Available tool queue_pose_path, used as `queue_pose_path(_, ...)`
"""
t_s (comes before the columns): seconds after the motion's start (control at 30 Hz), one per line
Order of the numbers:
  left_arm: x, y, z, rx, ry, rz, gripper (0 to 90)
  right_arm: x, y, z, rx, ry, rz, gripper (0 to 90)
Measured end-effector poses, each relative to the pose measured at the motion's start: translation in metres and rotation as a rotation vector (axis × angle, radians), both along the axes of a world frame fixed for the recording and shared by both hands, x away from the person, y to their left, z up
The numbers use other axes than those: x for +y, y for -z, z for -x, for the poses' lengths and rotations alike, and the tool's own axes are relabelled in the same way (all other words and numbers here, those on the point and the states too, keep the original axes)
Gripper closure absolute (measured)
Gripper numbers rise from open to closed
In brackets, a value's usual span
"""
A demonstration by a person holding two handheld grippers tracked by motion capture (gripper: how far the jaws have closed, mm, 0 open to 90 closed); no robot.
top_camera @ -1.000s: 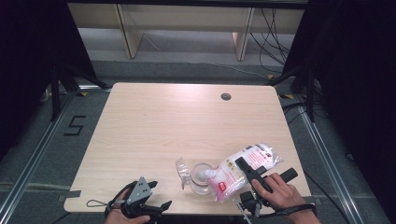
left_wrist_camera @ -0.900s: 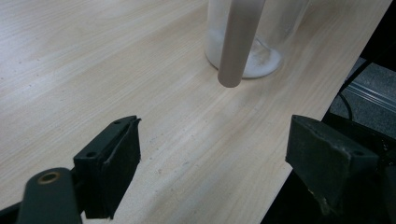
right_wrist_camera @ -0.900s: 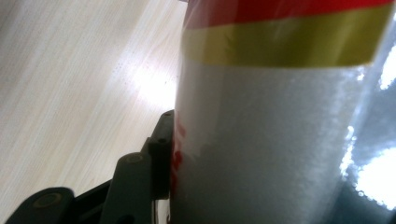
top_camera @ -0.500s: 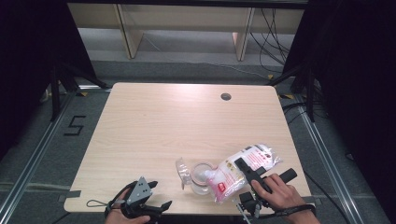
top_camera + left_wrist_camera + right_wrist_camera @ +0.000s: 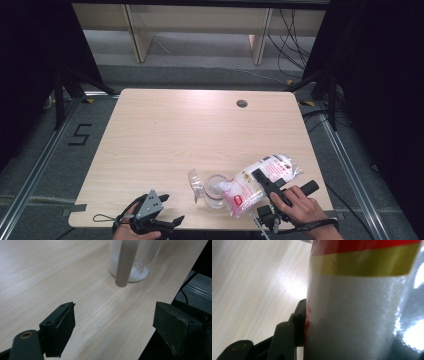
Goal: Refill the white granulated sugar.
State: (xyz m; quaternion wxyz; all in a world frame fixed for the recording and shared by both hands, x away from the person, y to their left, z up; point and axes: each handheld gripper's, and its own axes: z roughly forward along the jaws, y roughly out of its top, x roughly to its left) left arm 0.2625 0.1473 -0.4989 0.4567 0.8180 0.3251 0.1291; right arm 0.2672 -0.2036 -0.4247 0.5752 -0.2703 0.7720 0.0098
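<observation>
We find the right hand [image 5: 300,207] at the table's [image 5: 165,135] near right edge, its right gripper [image 5: 267,185] pinching a white powder bag [image 5: 262,182]. The bag's long axis slants down-left, mouth tipped over a glass jar [image 5: 215,190]. The left gripper [image 5: 150,217] rests at the near edge, jaws spread, holding nothing.

Wooden table [image 5: 170,135], shelving [image 5: 200,25] behind
</observation>
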Motion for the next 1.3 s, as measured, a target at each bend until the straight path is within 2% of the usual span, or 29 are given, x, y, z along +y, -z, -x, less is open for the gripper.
queue_pose_path(0.13, 0.0005, -0.0005, 0.0002, -0.004, -0.002, -0.006, 17.4, -0.0001, -0.0007, 0.0003, -0.002, -0.003, -0.001, 56.4)
queue_pose_path(0.2, -0.0001, 0.0000, -0.0001, -0.002, 0.002, -0.002, 17.4, 0.0011, -0.0031, 0.0009, -0.005, -0.005, 0.022, 56.5)
queue_pose_path(0.27, -0.0006, 0.0002, 0.0001, -0.002, -0.001, 0.004, 17.4, 0.0001, -0.0021, 0.0014, -0.006, 0.001, 0.008, 56.5)
queue_pose_path(0.33, 0.0001, -0.0002, -0.0002, -0.004, -0.002, -0.007, 17.4, -0.0013, -0.0025, 0.0011, -0.011, -0.004, 0.003, 56.6)
queue_pose_path(0.37, 0.0013, -0.0005, -0.0004, -0.004, 0.002, -0.022, 17.4, -0.0017, -0.0028, 0.0009, -0.011, -0.006, 0.003, 56.6)
queue_pose_path(0.47, 0.0003, 0.0003, -0.0004, -0.010, -0.006, -0.003, 17.4, -0.0019, -0.0033, 0.0010, -0.008, 0.003, 0.015, 56.6)
queue_pose_path(0.5, 0.0015, -0.0017, 0.0002, -0.011, 0.000, -0.021, 17.3, -0.0023, -0.0028, 0.0010, -0.008, 0.004, 0.018, 56.7)
queue_pose_path(0.67, 0.0016, -0.0018, 0.0005, -0.010, -0.005, -0.019, 17.4, -0.0027, -0.0029, 0.0003, -0.008, 0.002, 0.018, 56.8)
queue_pose_path(0.83, 0.0016, -0.0027, 0.0010, -0.013, -0.004, -0.036, 17.4, -0.0025, -0.0041, 0.0014, -0.011, 0.004, 0.020, 56.8)
queue_pose_path(0.97, 0.0017, -0.0026, 0.0007, -0.017, -0.012, -0.026, 17.3, -0.0026, -0.0045, 0.0019, -0.010, 0.006, 0.018, 56.9)
queue_pose_path(1.07, 0.0019, -0.0025, 0.0006, -0.018, -0.013, -0.027, 17.4, -0.0022, -0.0048, 0.0014, -0.013, 0.002, 0.027, 57.0)
queue_pose_path(1.23, 0.0017, -0.0027, 0.0004, -0.019, -0.011, -0.029, 17.4, -0.0023, -0.0026, 0.0018, -0.009, 0.005, 0.010, 57.0)
queue_pose_path(1.3, 0.0016, -0.0027, -0.0003, -0.022, 0.000, -0.037, 17.4, -0.0019, -0.0029, 0.0010, -0.008, 0.004, 0.020, 57.1)
